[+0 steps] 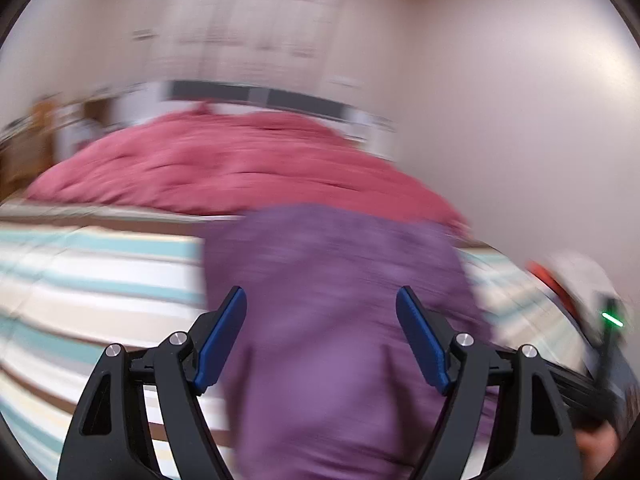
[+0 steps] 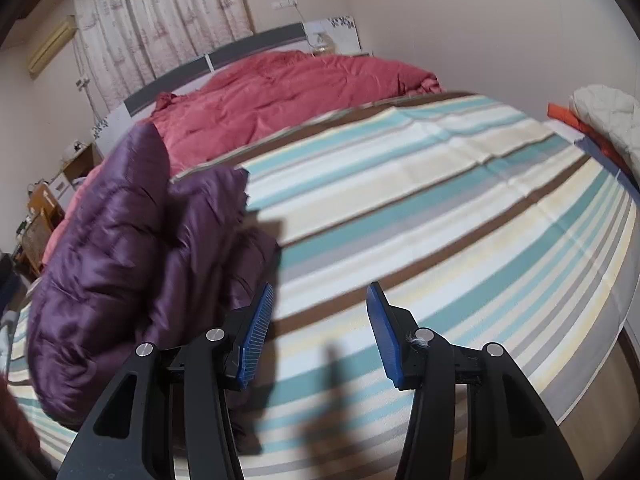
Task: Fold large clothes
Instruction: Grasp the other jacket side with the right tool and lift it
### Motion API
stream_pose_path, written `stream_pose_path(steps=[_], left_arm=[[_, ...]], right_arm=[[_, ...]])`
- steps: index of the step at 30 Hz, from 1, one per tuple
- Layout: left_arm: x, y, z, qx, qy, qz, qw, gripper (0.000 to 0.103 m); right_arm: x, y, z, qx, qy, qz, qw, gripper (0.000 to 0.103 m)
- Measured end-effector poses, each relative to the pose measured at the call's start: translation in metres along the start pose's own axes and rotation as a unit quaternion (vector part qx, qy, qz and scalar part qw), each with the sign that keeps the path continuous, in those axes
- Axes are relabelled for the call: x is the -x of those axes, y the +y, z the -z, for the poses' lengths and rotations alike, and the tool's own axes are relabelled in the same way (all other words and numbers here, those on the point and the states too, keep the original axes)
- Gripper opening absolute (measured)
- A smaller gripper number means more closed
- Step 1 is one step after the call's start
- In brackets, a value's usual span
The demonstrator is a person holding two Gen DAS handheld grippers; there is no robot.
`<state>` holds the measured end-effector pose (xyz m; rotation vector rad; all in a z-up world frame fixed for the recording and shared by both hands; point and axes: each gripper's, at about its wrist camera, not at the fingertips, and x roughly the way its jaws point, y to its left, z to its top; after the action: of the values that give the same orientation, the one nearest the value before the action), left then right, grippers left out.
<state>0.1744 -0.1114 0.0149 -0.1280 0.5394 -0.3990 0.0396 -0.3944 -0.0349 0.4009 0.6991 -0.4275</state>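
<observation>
A purple quilted jacket (image 1: 320, 248) lies bunched on the striped bedspread (image 1: 100, 272). The left wrist view is blurred. In it my left gripper (image 1: 322, 290) stands wide open above the jacket, and its blue pads (image 1: 224, 332) do not touch the cloth. In the right wrist view the jacket (image 2: 112, 240) is heaped at the left, partly puffed up. My right gripper (image 2: 321, 286) hovers open over the bare striped bedspread (image 2: 440, 200), just right of the jacket's edge, with nothing between its fingers.
A red duvet (image 2: 280, 88) is piled at the head of the bed against a grey headboard (image 2: 248, 46). White and orange folded items (image 2: 600, 116) lie at the bed's right edge. Curtains (image 2: 160, 12) hang behind. Small furniture (image 2: 44, 208) stands at the left.
</observation>
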Motion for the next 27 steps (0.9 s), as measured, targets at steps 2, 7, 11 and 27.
stream_pose_path(steps=[2, 7, 11, 27], left_arm=[[-0.013, 0.020, -0.003, 0.023, 0.003, -0.036, 0.9991, 0.076], [-0.057, 0.016, 0.003, -0.004, 0.069, -0.004, 0.9976, 0.073], [-0.061, -0.008, 0.012, -0.049, 0.076, 0.018, 0.9958, 0.072], [-0.083, -0.064, 0.020, -0.126, 0.114, 0.006, 0.9854, 0.076]], right_arm=[[0.006, 0.008, -0.008, 0.010, -0.009, -0.006, 1.000, 0.049], [0.018, 0.058, -0.048, 0.055, -0.043, -0.057, 0.996, 0.049], [0.012, 0.112, -0.069, 0.117, -0.056, -0.090, 0.987, 0.049], [-0.122, 0.096, -0.055, 0.117, 0.045, -0.036, 0.991, 0.049]])
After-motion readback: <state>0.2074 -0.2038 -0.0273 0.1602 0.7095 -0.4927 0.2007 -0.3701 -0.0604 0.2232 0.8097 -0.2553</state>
